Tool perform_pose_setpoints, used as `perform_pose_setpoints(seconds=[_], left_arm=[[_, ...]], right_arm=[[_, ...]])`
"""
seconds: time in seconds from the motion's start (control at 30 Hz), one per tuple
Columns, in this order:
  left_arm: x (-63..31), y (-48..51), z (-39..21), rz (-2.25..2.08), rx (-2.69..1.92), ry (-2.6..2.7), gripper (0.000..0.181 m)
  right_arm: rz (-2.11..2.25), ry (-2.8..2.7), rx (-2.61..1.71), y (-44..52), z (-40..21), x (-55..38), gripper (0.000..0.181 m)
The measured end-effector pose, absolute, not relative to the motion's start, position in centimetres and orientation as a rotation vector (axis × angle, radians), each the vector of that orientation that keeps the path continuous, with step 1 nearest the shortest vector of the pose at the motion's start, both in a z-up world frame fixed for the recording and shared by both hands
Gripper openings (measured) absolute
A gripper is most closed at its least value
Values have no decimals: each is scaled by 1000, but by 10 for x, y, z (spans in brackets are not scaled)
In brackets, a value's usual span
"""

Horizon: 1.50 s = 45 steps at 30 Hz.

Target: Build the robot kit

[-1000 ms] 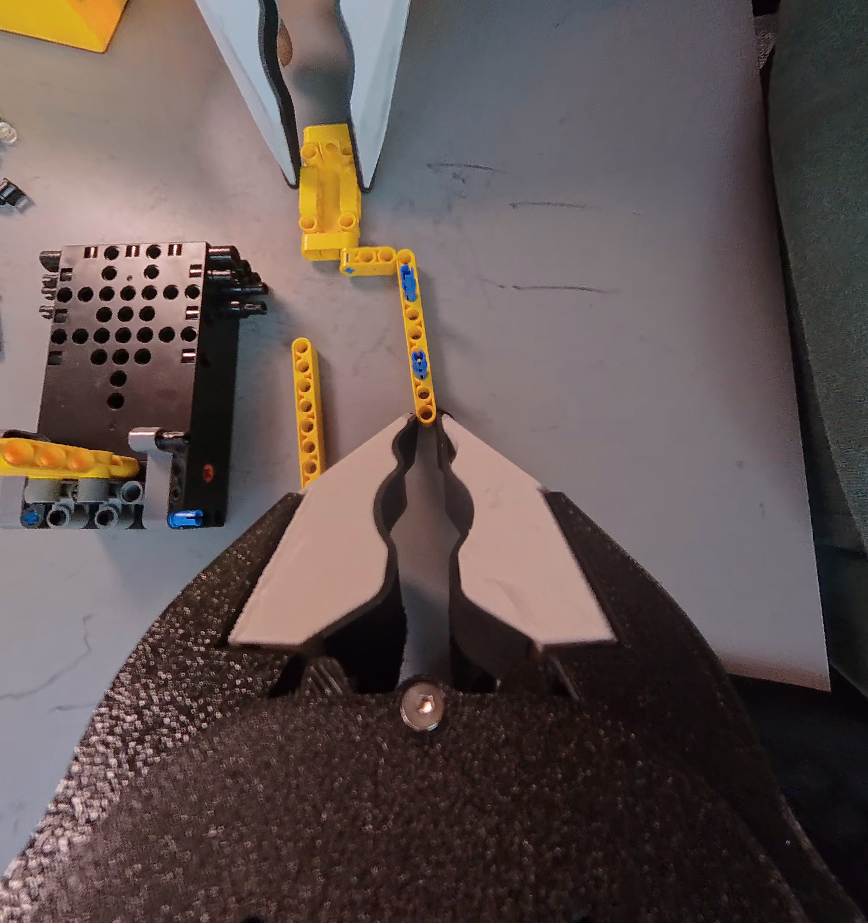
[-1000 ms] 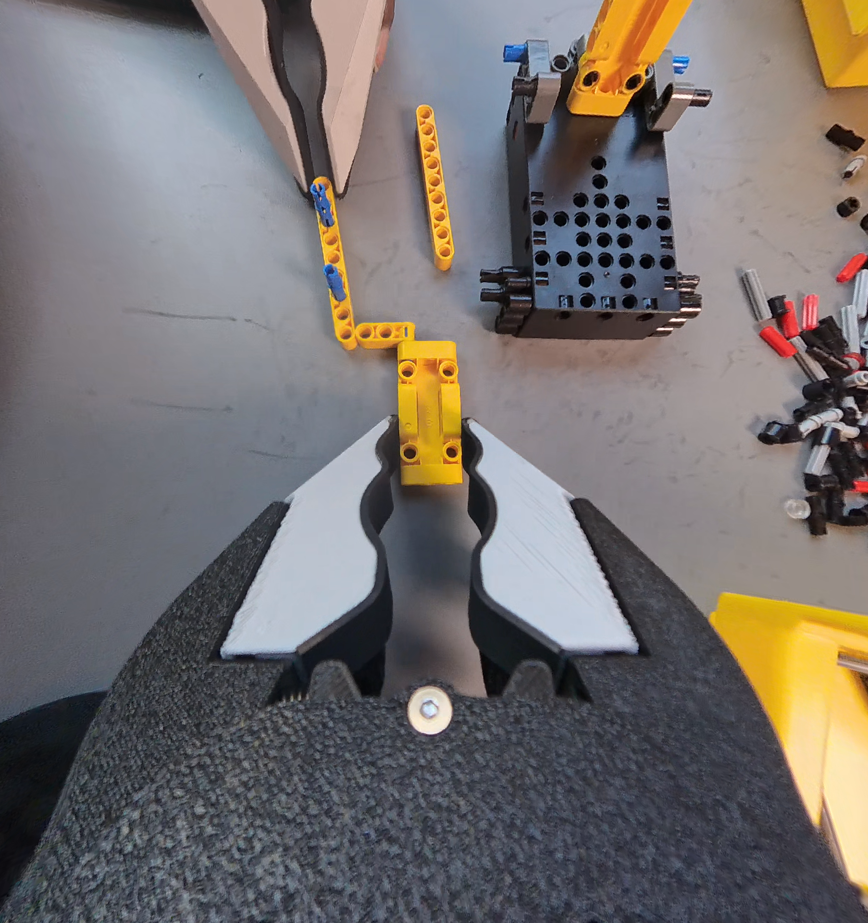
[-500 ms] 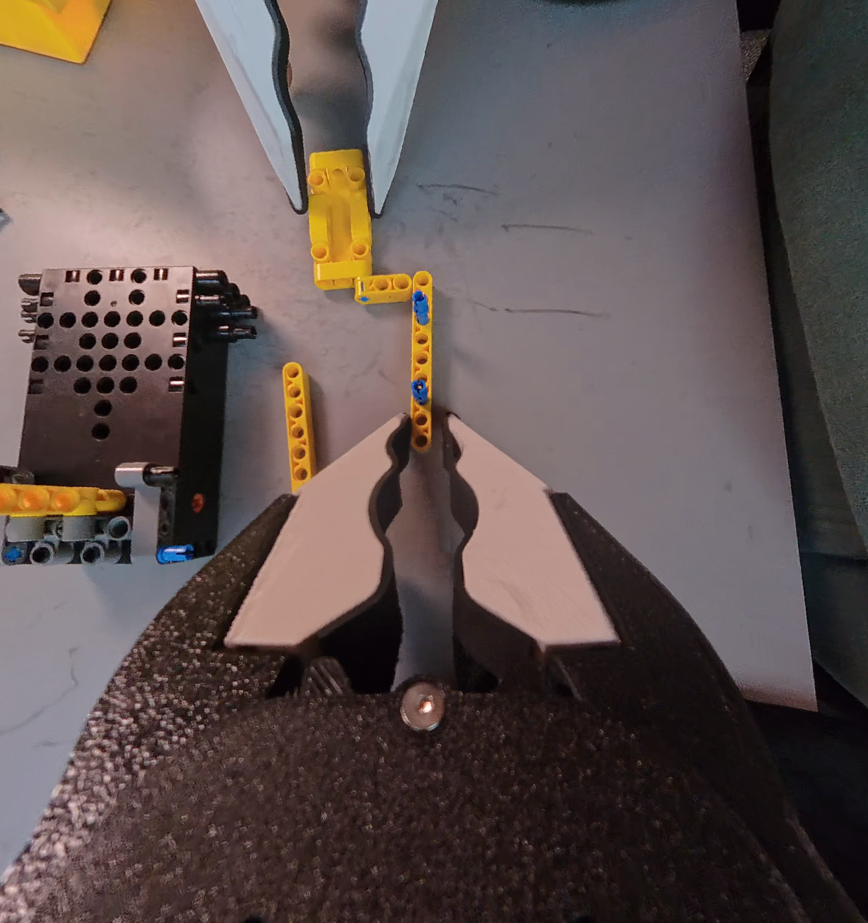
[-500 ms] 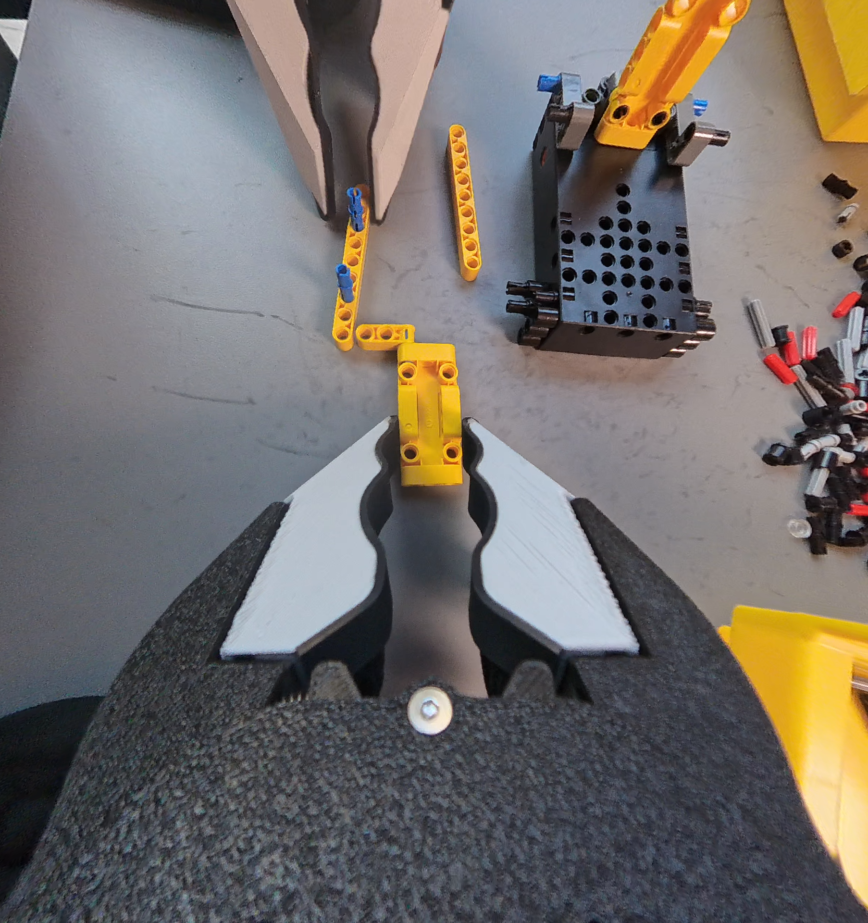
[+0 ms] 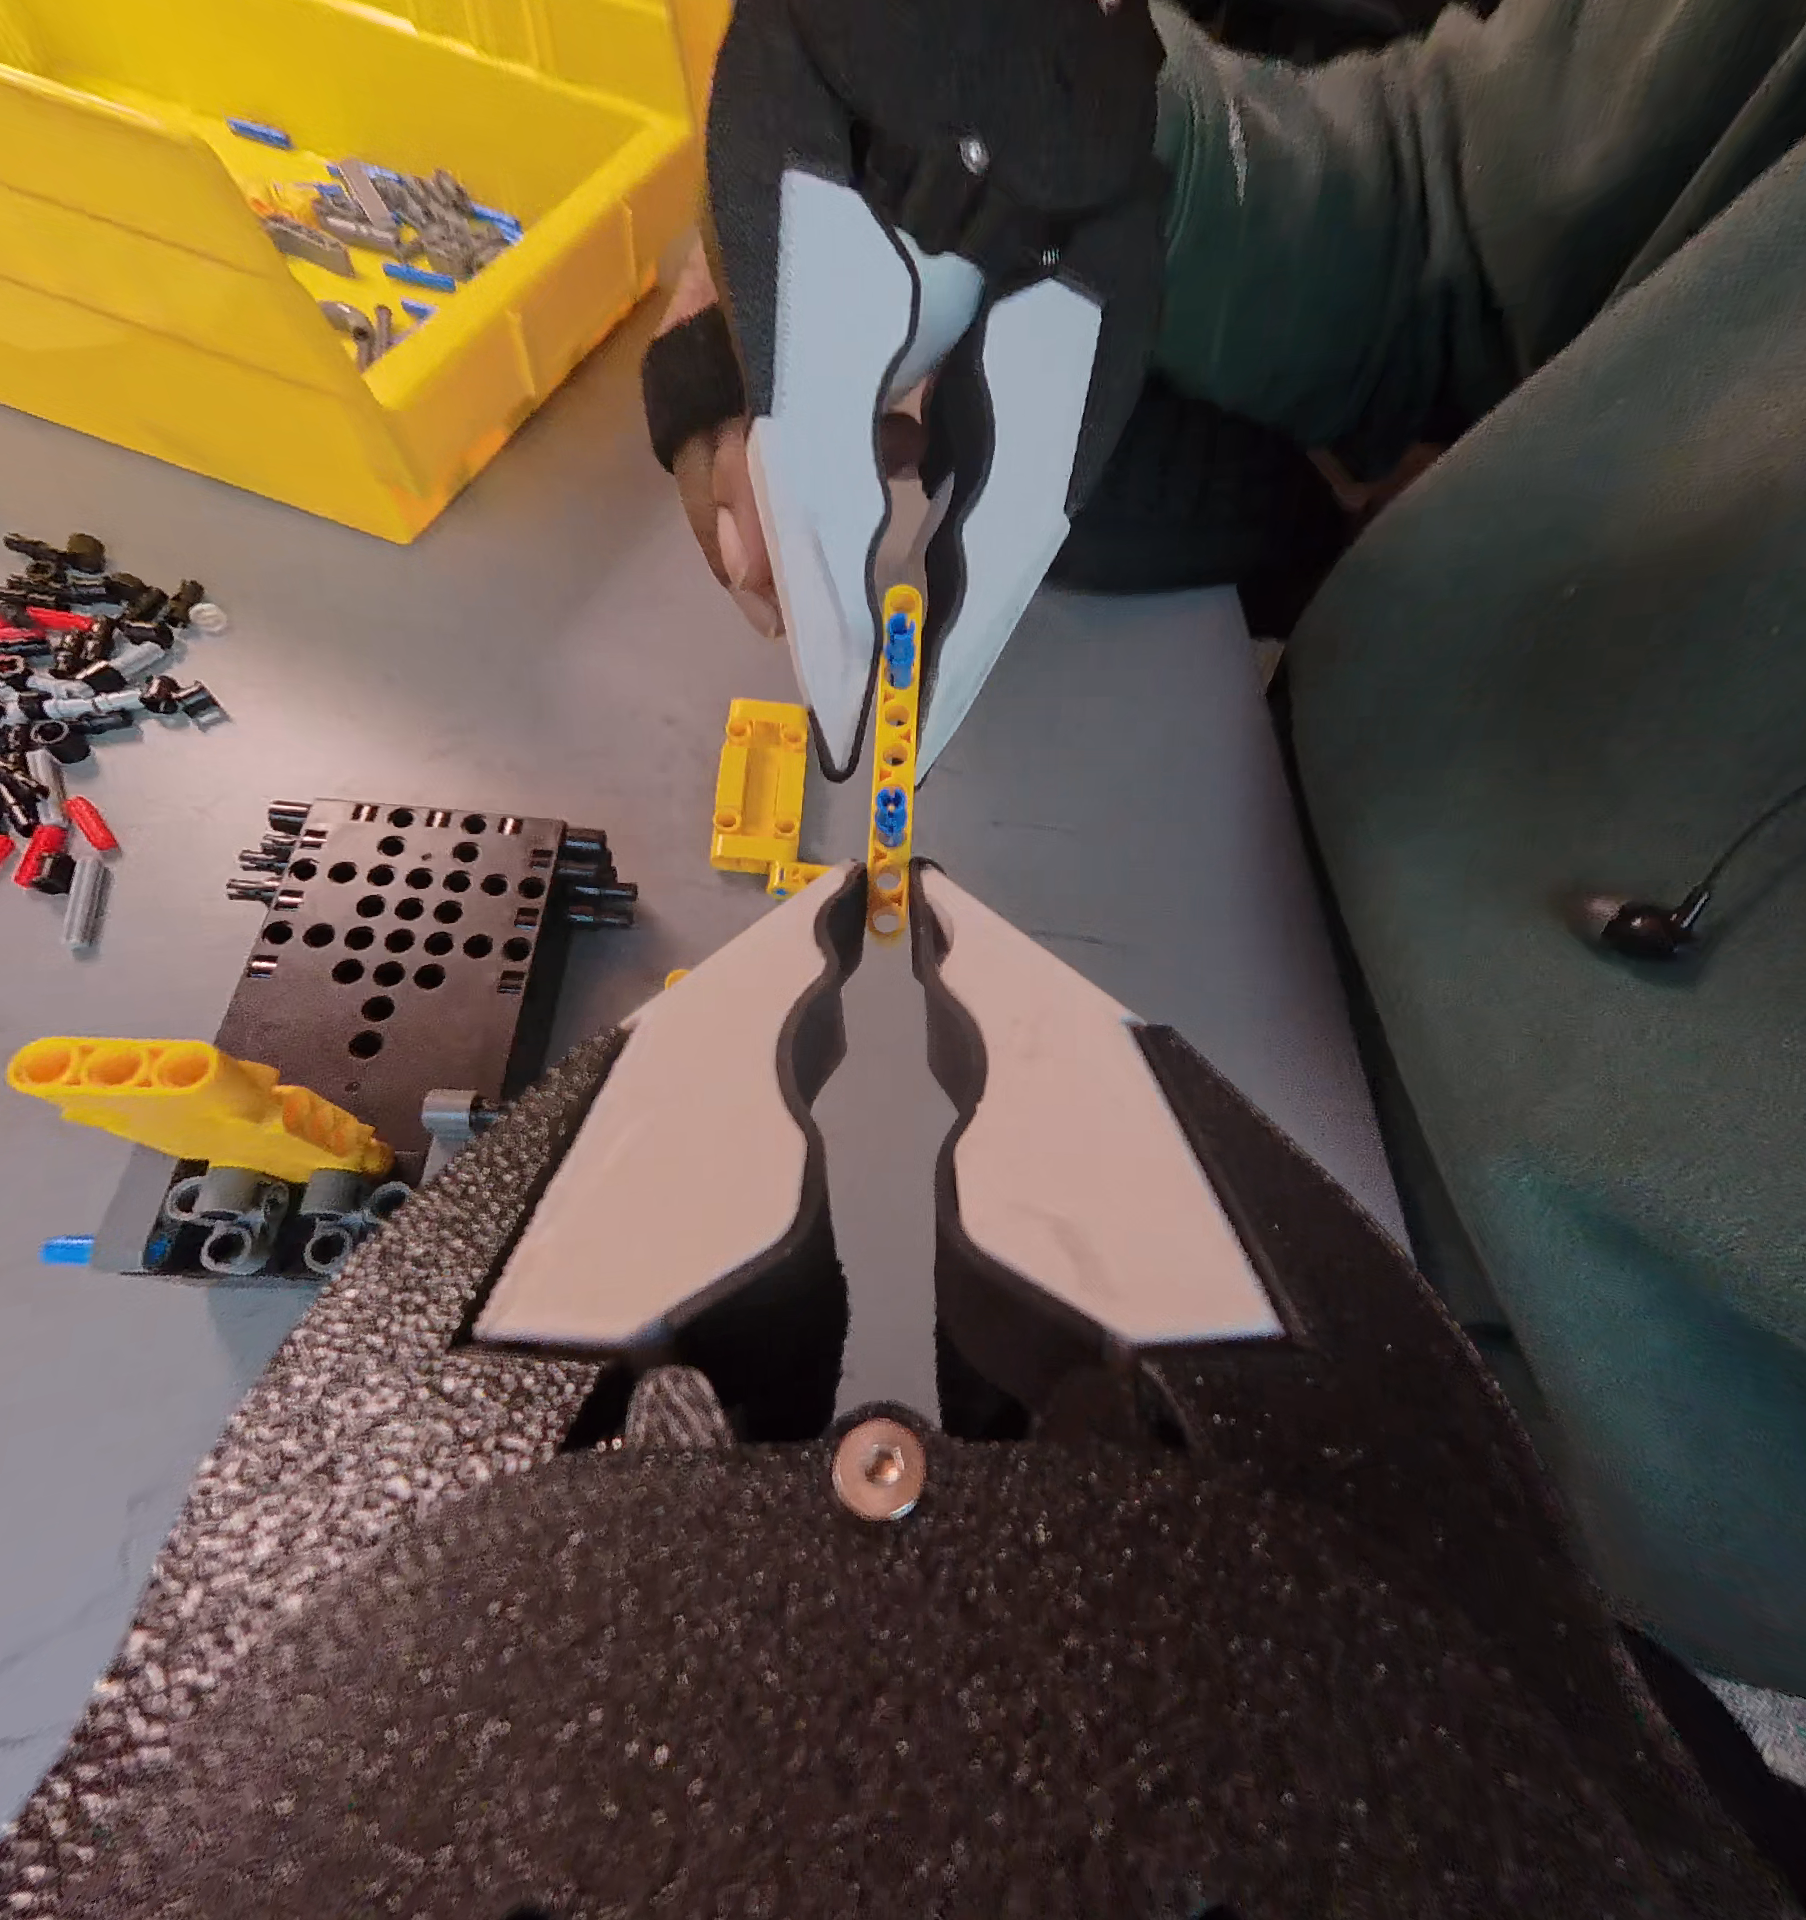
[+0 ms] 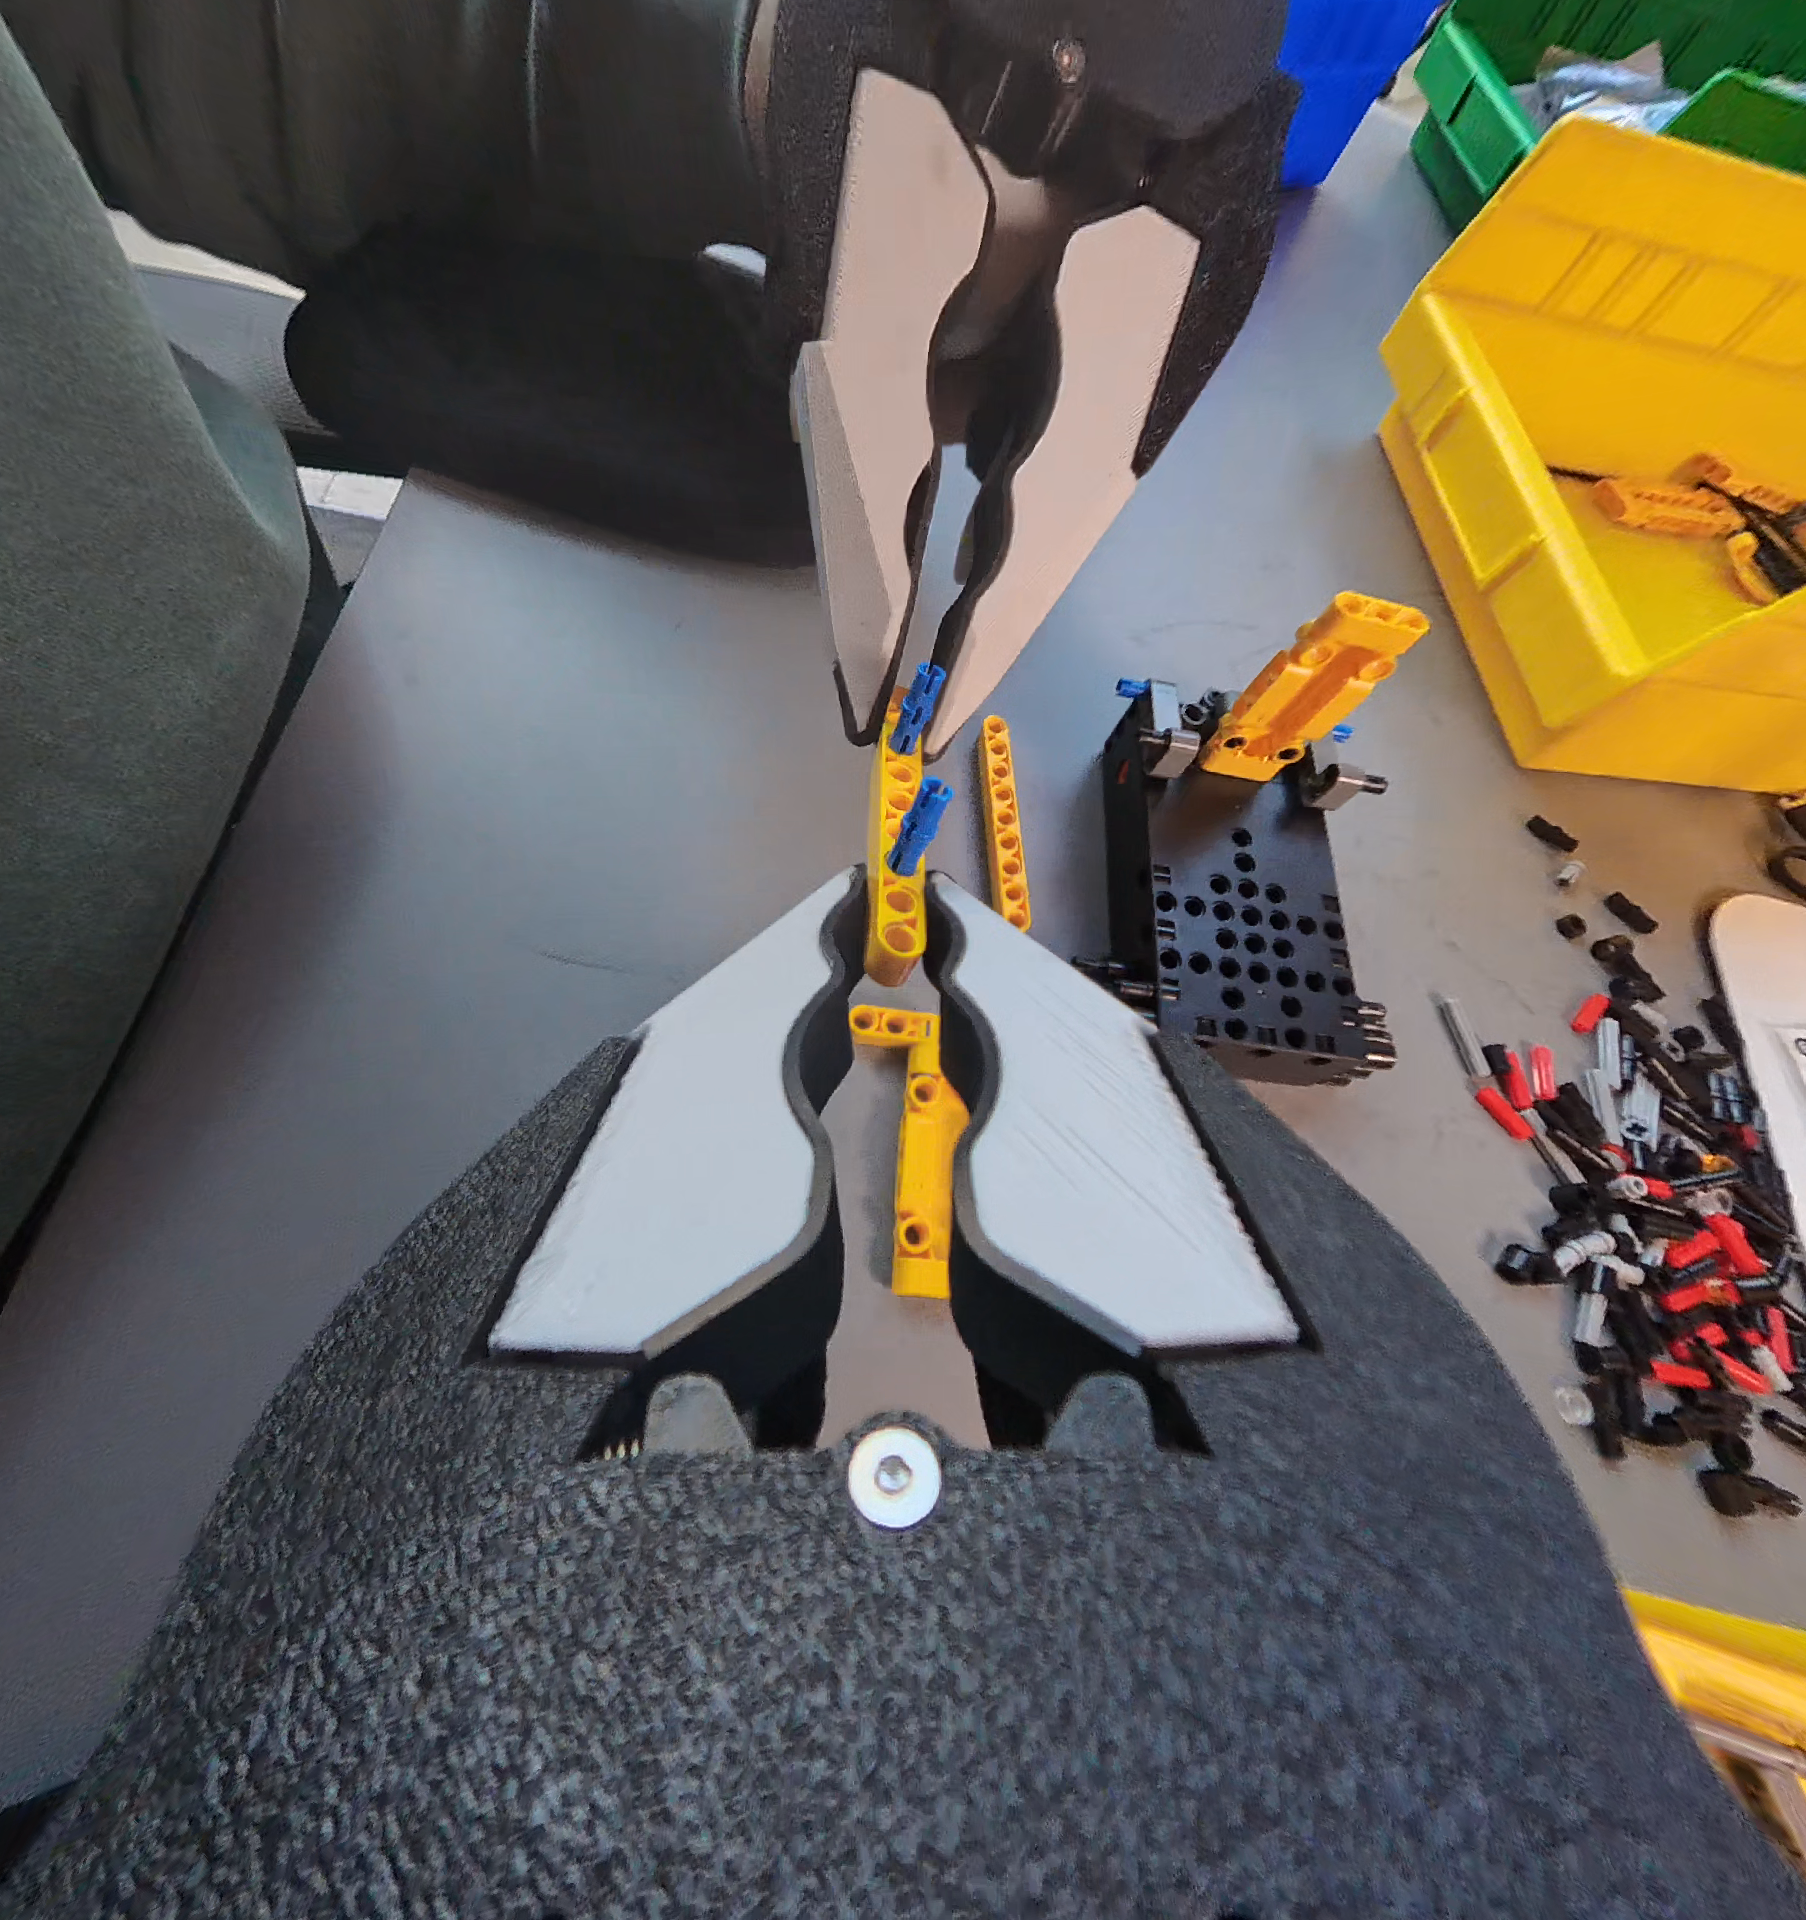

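Yellow plastic makes up the long holed beam, which hangs above the grey table near the middle of both frames, carrying two blue pins pushed through it. The left gripper pinches the beam's near end between its narrowed jaws, and the right gripper pinches the opposite end the same way, so each shows in the other's view at the top of the frame. The beam's long axis runs from one gripper straight toward the other, roughly up and down each frame, holed face up in the left wrist view. Only the tips bite, so the beam could pivot or slip out if either hand twists or pulls apart, and a pin could be knocked loose. Below it lie a yellow block with a short yellow beam just beside it; a second long yellow beam and a black perforated plate sit to one side, with loose pins and yellow bins beyond.
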<state>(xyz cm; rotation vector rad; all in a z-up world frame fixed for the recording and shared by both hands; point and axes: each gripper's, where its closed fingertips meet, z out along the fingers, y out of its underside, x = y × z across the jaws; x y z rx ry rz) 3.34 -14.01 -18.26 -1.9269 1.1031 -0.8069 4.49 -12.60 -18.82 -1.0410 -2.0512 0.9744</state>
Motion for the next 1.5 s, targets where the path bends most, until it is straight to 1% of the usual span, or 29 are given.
perform_pose_setpoints(seconds=[0.13,0.17,0.23,0.27,0.3,0.37,0.5,0.57,0.67,0.73,0.83,0.9,0.97,1.07,1.5], left_arm=[[31,-130,-155,-990,-1816,875,8],[31,-129,-147,-1014,-1779,840,10],[33,-127,-135,-1054,-1725,781,21],[35,-127,-130,-1084,-1707,757,21],[37,-127,-127,-1106,-1694,738,21],[40,-125,-121,-1131,-1659,705,9],[42,-125,-121,-1140,-1671,689,7],[41,-123,-120,-1172,-1688,646,7],[37,-121,-122,-1295,-1710,556,6],[36,-121,-125,-1371,-1728,513,6],[37,-121,-129,-1451,-1746,485,6],[39,-122,-132,-1475,-1759,487,6],[40,-123,-132,-1508,-1757,477,6],[40,-124,-135,-1538,-1765,474,6],[37,-125,-132,-1663,-1720,403,6]], right_arm=[[1172,-1903,-1110,-122,-162,42,8],[1253,-1860,-1136,-122,-155,41,8],[1412,-1751,-1168,-123,-139,38,7],[1466,-1721,-1182,-124,-135,37,7],[1498,-1695,-1180,-125,-131,36,7],[1531,-1676,-1182,-128,-129,33,7],[1517,-1667,-1191,-129,-132,30,7],[1468,-1649,-1156,-124,-131,28,9],[1124,-1691,-935,-114,-129,29,28],[922,-1722,-772,-113,-127,33,34],[777,-1725,-666,-111,-123,35,42],[735,-1739,-638,-110,-124,36,42],[705,-1765,-609,-113,-129,36,30],[708,-1789,-606,-114,-134,37,25],[638,-1770,-564,-115,-131,36,22]])
